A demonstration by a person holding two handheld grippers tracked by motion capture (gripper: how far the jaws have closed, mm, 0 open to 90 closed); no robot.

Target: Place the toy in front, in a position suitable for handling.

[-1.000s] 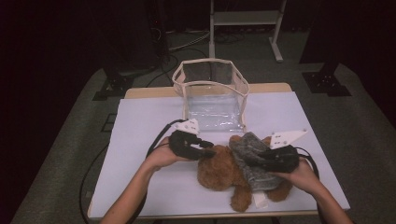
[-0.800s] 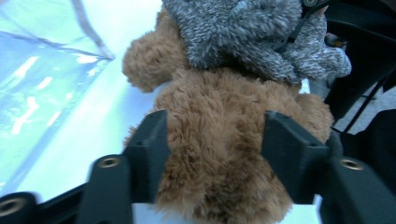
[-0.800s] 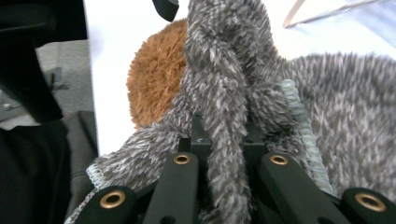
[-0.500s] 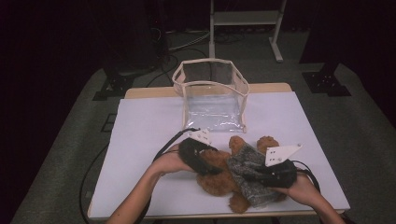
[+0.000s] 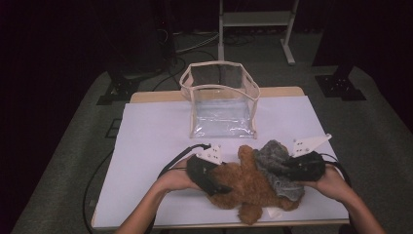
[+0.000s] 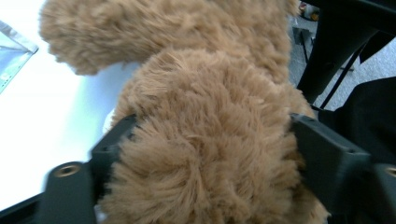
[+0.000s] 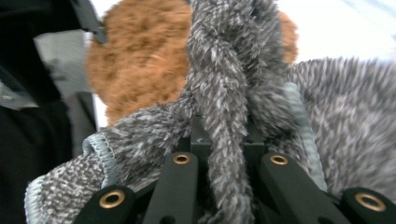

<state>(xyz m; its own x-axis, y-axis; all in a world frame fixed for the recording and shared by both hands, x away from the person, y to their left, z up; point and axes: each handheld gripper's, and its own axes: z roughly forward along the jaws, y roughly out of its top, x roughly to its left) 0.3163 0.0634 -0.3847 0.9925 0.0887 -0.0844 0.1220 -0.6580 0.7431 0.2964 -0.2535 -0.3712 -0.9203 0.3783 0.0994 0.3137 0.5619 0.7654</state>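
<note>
A brown plush bear (image 5: 246, 183) lies on the white table cover (image 5: 146, 146) near the person's edge, with a grey fuzzy garment (image 5: 277, 168) draped over its right part. Behind them, well apart toward the far side, stands a clear plastic bag (image 5: 221, 105) with a beige rim, upright and open at the top.

The left gripper (image 5: 214, 183) lies against the bear's left flank. Its jaws have just been opening and now stand wide, with a fat roll of brown fur (image 6: 205, 158) between them (the fur brushes both jaws, but whether the pads press on it cannot be told).

The right gripper (image 5: 287, 170) is clenched on the grey garment: in the right gripper view a twisted fold of the grey fabric (image 7: 224, 116) runs down between the nearly closed jaws, with the bear behind.
</note>
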